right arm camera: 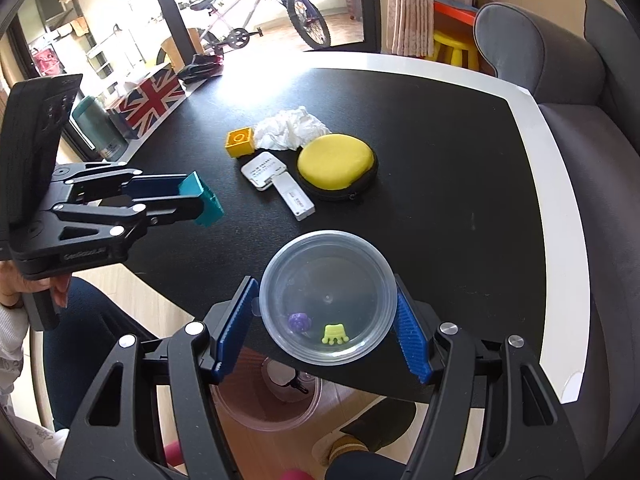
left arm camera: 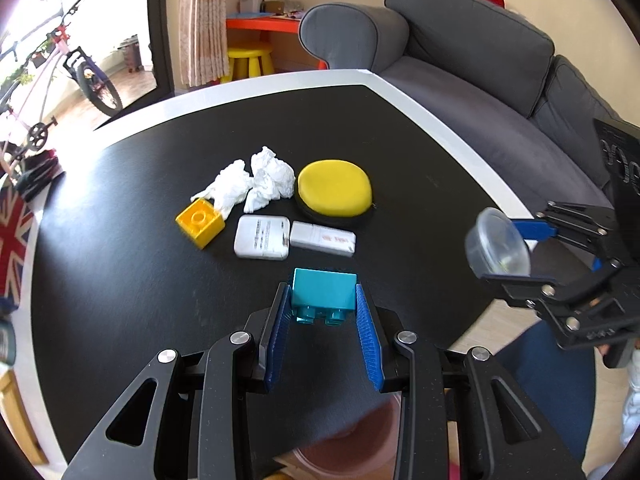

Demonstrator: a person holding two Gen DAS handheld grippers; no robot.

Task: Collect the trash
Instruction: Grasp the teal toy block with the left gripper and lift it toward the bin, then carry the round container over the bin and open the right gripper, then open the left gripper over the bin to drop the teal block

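- The black counter with a white border carries the clutter near its middle; a pinkish translucent bin stands on the floor below the near edge.
- The round yellow zip case lies toward the sofa-side edge, beside two white rectangular gadgets.
- The crumpled white tissues, probably the true trash, sit past the gadgets, touching a yellow toy brick.
- The right hand-held gripper pinches a clear round plastic tub holding two small toys, over the near edge. The grip spans the curved wall, so tilting could slip it or spill the toys.
- The left hand-held gripper clamps a teal toy brick above the counter; dropping this into the bin would bin a toy.
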